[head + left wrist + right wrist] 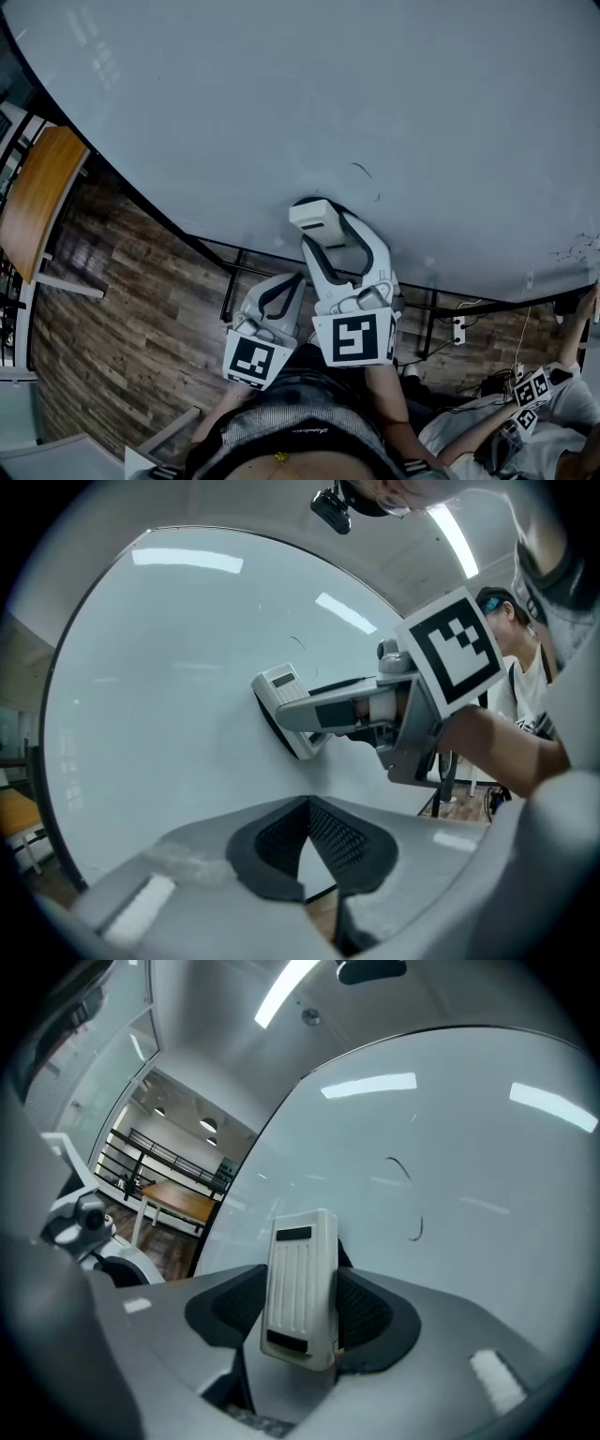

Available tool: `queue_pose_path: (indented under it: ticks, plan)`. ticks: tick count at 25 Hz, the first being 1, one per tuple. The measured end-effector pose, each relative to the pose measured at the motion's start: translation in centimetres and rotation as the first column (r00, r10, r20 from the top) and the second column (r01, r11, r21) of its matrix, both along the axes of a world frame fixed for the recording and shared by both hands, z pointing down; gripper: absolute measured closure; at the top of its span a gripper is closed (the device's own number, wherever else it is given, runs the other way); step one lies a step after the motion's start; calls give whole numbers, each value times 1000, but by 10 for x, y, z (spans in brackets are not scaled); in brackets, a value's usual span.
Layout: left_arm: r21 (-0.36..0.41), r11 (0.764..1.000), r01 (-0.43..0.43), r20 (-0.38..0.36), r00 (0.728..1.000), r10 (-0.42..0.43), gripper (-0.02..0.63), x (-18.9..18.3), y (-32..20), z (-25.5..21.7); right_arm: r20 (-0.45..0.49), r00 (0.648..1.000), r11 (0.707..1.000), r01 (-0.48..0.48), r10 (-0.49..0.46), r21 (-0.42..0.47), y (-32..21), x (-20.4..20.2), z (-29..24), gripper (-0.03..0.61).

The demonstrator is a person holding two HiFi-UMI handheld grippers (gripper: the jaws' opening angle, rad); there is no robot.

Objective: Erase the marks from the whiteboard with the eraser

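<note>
Right tool [298,1324] clamps eraser [302,1274] against whiteboard [469,1138].

A wooden table [36,192] stands on the dark plank floor [122,319] at left; a white power strip [458,329] and a second person [572,405] show lower right

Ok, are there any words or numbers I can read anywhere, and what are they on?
Nothing is readable.
Shirt: small script, too tiny to read.
Eraser: small label, blurred.
Whiteboard: loose pen strokes, not letters.
Marker cubes: square patterns, no words.
</note>
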State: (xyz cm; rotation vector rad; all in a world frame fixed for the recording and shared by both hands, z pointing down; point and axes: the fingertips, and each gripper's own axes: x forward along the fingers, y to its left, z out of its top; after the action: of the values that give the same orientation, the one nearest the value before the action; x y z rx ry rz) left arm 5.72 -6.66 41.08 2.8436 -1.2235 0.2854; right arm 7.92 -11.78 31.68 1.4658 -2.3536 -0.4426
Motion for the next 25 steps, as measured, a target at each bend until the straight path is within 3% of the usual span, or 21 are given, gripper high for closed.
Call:
queue_pose_path:
  ticks: [4, 12, 20, 25]
  plan:
    - [5, 1000, -6, -4, 1000, 6, 614, -2, 1, -1, -30, 999, 1000, -25, 25, 3, 3, 8, -14, 337]
    - [13, 999, -36, -5, 999, 36, 614, 2, -2, -2, 33, 997, 993, -76, 73, 88, 10, 35, -65, 337]
    - [39, 998, -55, 14, 998, 55, 614, 1, -4, -5, 66, 997, 993, -44, 37, 105, 9, 27, -80, 337]
    - [54, 998, -25, 21, 999, 24, 614, -12, -7, -9, 80, 996, 988, 33, -45, 148, 7, 4, -108, 337]
